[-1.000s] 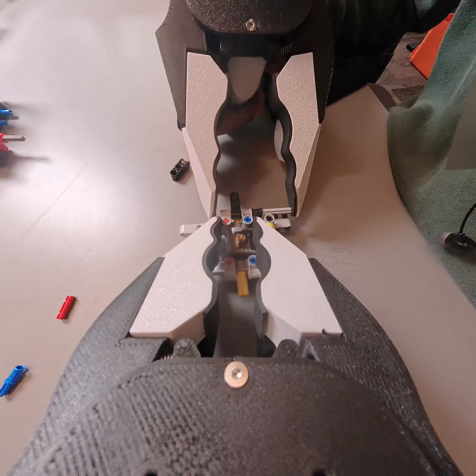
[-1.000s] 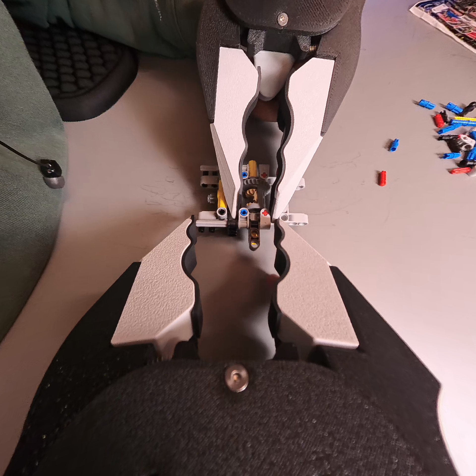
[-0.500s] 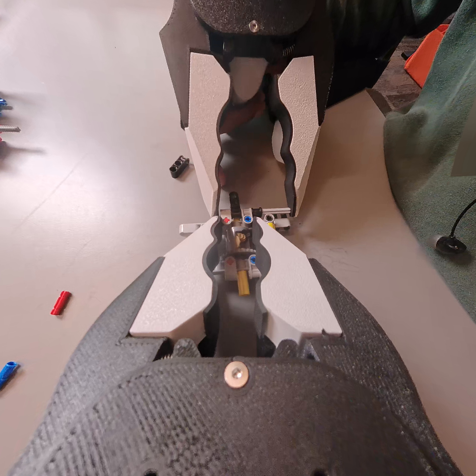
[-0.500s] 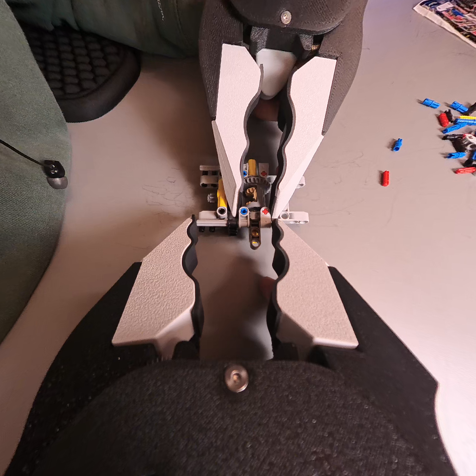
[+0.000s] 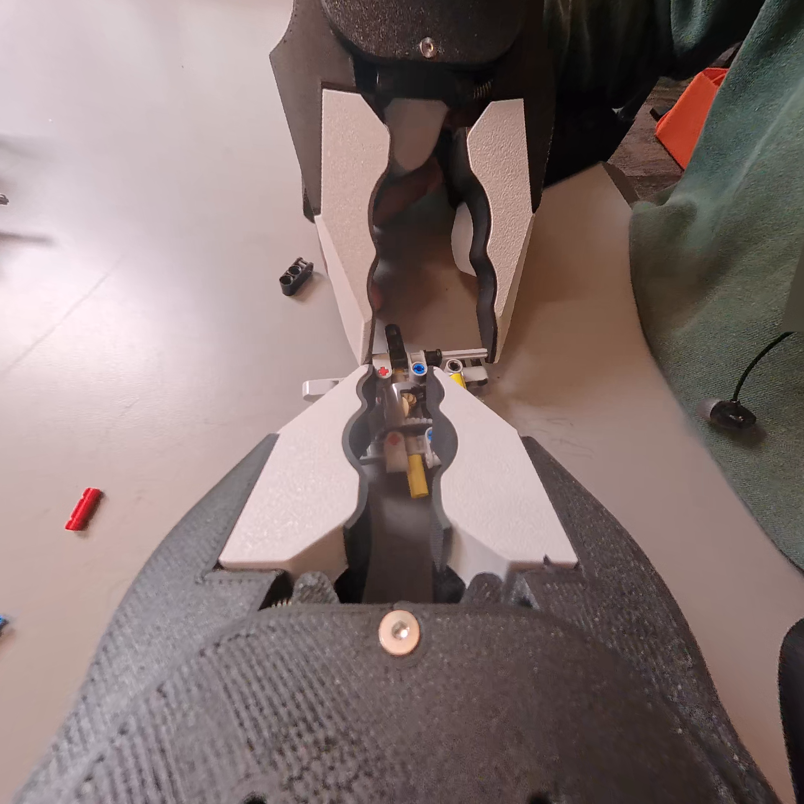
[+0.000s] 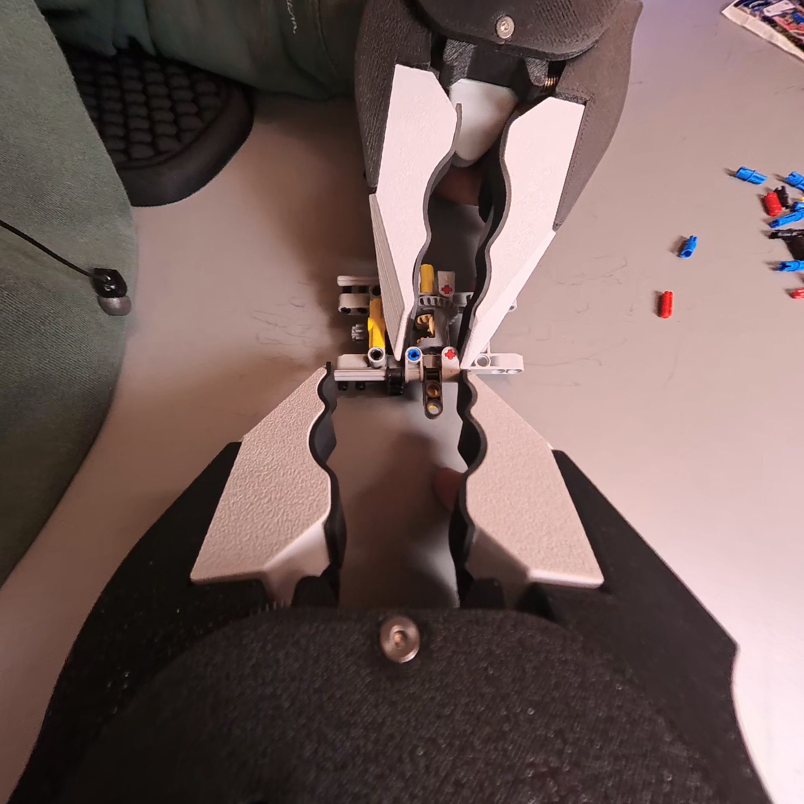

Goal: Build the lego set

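A small grey lego assembly (image 5: 407, 417) with gears, a yellow axle and red and blue pins sits low over the table between both grippers. My left gripper (image 5: 400, 372) is shut on its narrow body, with the yellow axle sticking back between the fingers. It shows opposite in the right wrist view (image 6: 430, 354), clamped on the assembly (image 6: 435, 330). My right gripper (image 6: 395, 374) has its jaws wide apart, each tip pressed against an end of the front grey cross beam. It also shows in the left wrist view (image 5: 430, 350).
A loose red pin (image 6: 665, 303) and a pile of blue, red and black pieces (image 6: 783, 209) lie to the right, with a booklet (image 6: 774, 21) beyond. A black connector (image 5: 296, 276) lies near the right gripper. Green cloth (image 6: 43, 261) and a black cable (image 5: 731, 415) border the table. Both grippers' tips are close together, under 4 cm apart. Left tips and right tips are each some 7 cm from the black connector (image 5: 296, 276).
My right gripper's jaws narrowed slightly onto the ends of the cross beam. Both grippers and the assembly shifted a little together over the table.
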A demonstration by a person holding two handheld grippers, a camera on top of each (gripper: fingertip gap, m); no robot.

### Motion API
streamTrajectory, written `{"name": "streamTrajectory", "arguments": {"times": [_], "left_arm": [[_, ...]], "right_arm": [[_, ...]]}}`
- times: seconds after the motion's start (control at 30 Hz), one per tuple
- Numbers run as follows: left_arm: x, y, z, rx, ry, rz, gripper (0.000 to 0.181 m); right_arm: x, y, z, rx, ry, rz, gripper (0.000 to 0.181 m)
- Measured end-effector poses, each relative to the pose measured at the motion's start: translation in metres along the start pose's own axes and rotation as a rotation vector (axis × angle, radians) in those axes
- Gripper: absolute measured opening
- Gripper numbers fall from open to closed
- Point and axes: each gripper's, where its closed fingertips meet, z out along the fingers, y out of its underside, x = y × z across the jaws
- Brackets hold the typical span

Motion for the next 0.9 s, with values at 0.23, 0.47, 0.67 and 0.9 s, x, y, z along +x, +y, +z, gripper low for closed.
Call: {"name": "streamTrajectory", "arguments": {"times": [0.23,0.47,0.67,0.9], "left_arm": [[0.000,-0.003,-0.003,0.023,0.022,-0.035,0.026],[0.000,-0.004,-0.031,0.011,-0.080,-0.066,0.052],[0.011,0.015,-0.021,-0.073,-0.147,-0.037,0.067],[0.013,0.014,-0.020,-0.065,-0.130,-0.015,0.064]], "right_arm": [[0.002,-0.001,0.000,0.004,0.012,-0.016,0.058],[0.001,0.000,-0.001,0.004,0.015,-0.025,0.056],[-0.001,-0.002,-0.001,0.013,0.000,-0.033,0.056],[-0.002,-0.002,-0.001,0.013,-0.005,-0.033,0.056]]}}
